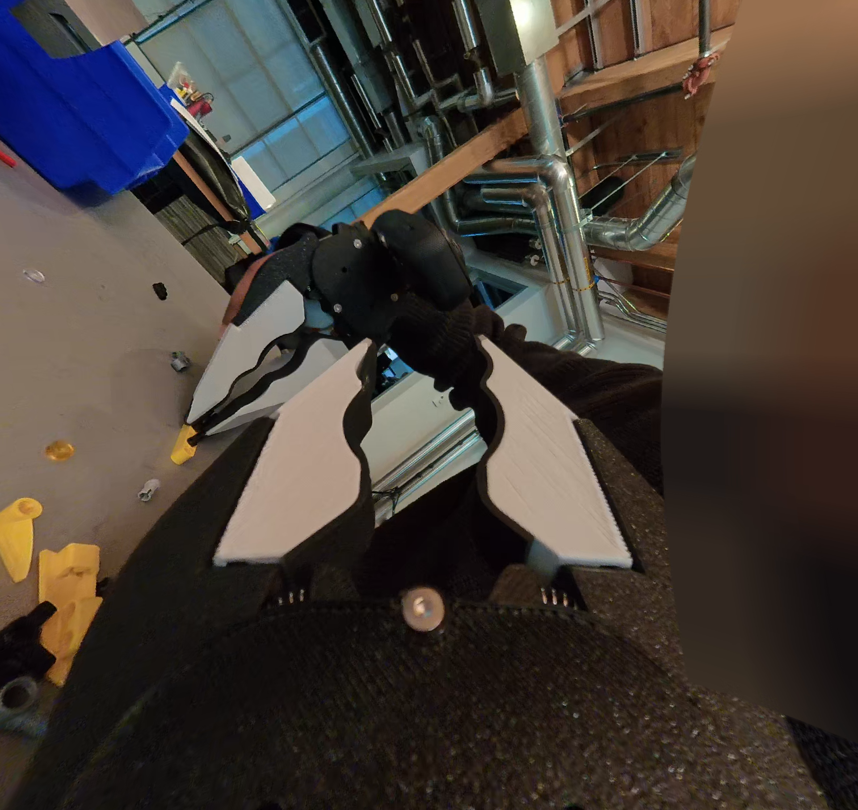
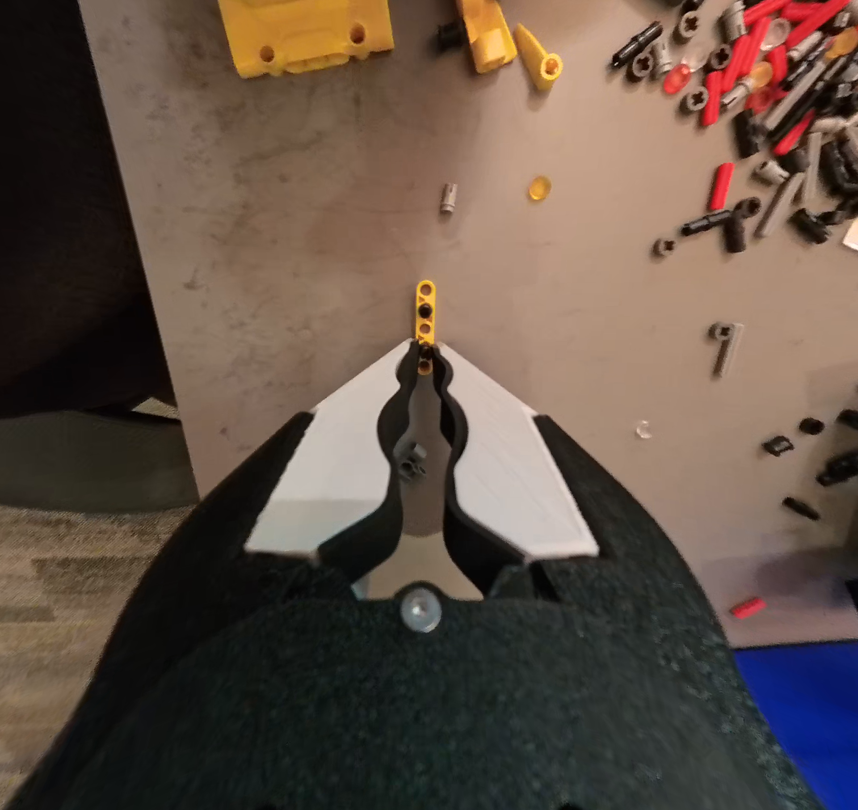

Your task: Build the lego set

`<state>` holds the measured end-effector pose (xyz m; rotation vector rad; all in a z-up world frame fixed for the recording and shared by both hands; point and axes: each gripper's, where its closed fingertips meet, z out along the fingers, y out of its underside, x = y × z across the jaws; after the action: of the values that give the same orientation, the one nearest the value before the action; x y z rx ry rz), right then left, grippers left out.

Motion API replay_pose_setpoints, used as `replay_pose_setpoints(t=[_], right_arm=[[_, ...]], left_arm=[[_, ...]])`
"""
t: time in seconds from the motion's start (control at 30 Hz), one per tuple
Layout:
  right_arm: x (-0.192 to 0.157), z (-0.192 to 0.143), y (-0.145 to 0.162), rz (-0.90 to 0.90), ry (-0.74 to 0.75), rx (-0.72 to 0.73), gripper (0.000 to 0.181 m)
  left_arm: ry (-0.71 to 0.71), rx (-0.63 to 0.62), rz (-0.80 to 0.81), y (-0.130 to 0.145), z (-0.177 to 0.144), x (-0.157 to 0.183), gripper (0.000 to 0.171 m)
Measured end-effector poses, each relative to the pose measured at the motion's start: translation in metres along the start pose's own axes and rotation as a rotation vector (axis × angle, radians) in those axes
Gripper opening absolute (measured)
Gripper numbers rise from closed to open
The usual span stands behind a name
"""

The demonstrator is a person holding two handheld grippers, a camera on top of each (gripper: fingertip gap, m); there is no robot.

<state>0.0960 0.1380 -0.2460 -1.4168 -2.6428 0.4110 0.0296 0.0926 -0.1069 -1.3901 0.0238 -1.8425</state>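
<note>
My right gripper (image 2: 425,346) is shut on a small yellow beam with holes (image 2: 425,311), holding it above the grey table (image 2: 278,230). The beam points away from me, with a black pin in one hole. In the left wrist view the same right gripper (image 1: 197,430) shows at centre left, its tips closed on the yellow piece (image 1: 182,447) near the table. My left gripper (image 1: 425,346) is open and empty, lifted off the table and tilted toward the ceiling. A gloved hand (image 1: 432,337) holds the right gripper behind my left fingers.
A big yellow block (image 2: 302,12), a yellow panel (image 2: 483,21) and a yellow cone (image 2: 538,56) lie far ahead. A heap of red, black and grey pins (image 2: 766,81) fills the right. A grey bush (image 2: 448,198) and an orange stud (image 2: 539,188) lie between. A blue bin (image 1: 79,105) stands at left. About 15 cm separates my left fingertips from my right.
</note>
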Motion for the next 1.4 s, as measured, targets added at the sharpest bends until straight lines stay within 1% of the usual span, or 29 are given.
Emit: replay_pose_setpoints(t=[0.17,0.2,0.23,0.27,0.43,0.5,0.6,0.67,0.8,0.87,0.93,1.03,1.23,1.4], right_arm=[[0.001,-0.001,-0.001,0.018,0.091,0.029,0.006],[0.001,-0.001,0.000,0.026,0.098,0.039,0.015],[0.001,0.001,0.003,0.033,0.098,0.031,0.028],[0.000,0.003,0.005,0.043,0.093,0.018,0.031],[0.002,-0.007,-0.010,0.093,0.095,0.114,0.038],[0.003,-0.014,-0.014,0.102,0.108,0.128,0.032],[0.003,-0.019,-0.011,0.083,0.134,0.101,0.021],[0.002,-0.018,-0.009,0.079,0.139,0.083,0.020],[0.000,-0.014,-0.008,0.064,0.135,0.085,0.003],[0.000,-0.013,-0.007,0.059,0.143,0.077,0.004],[0.000,-0.011,-0.004,0.060,0.142,0.061,0.008],[-0.002,-0.007,-0.001,0.045,0.145,0.047,0.004],[-0.004,-0.006,-0.003,0.041,0.150,0.038,0.004],[-0.003,-0.005,-0.003,0.017,0.174,-0.054,0.003]], left_arm=[[0.001,0.006,-0.002,-0.001,-0.001,0.000,0.040],[0.000,0.005,-0.002,-0.001,-0.001,0.000,0.040],[0.000,0.004,-0.002,-0.001,-0.001,0.000,0.040],[-0.002,0.003,-0.002,0.000,0.000,-0.001,0.040],[-0.011,0.001,-0.005,0.000,0.000,-0.003,0.040],[-0.011,0.002,-0.009,0.000,-0.001,-0.004,0.040],[-0.007,-0.001,-0.013,0.001,0.000,-0.003,0.040],[-0.005,-0.001,-0.013,0.001,0.000,-0.003,0.040],[-0.007,0.002,-0.011,0.000,0.000,-0.003,0.040],[-0.009,0.001,-0.010,0.001,0.000,-0.003,0.040],[-0.008,0.001,-0.010,0.001,0.000,-0.003,0.040],[-0.006,0.002,-0.012,0.001,0.000,-0.003,0.040],[-0.006,0.000,-0.015,0.001,0.000,-0.003,0.040],[-0.008,0.001,-0.017,0.001,0.000,-0.004,0.040]])
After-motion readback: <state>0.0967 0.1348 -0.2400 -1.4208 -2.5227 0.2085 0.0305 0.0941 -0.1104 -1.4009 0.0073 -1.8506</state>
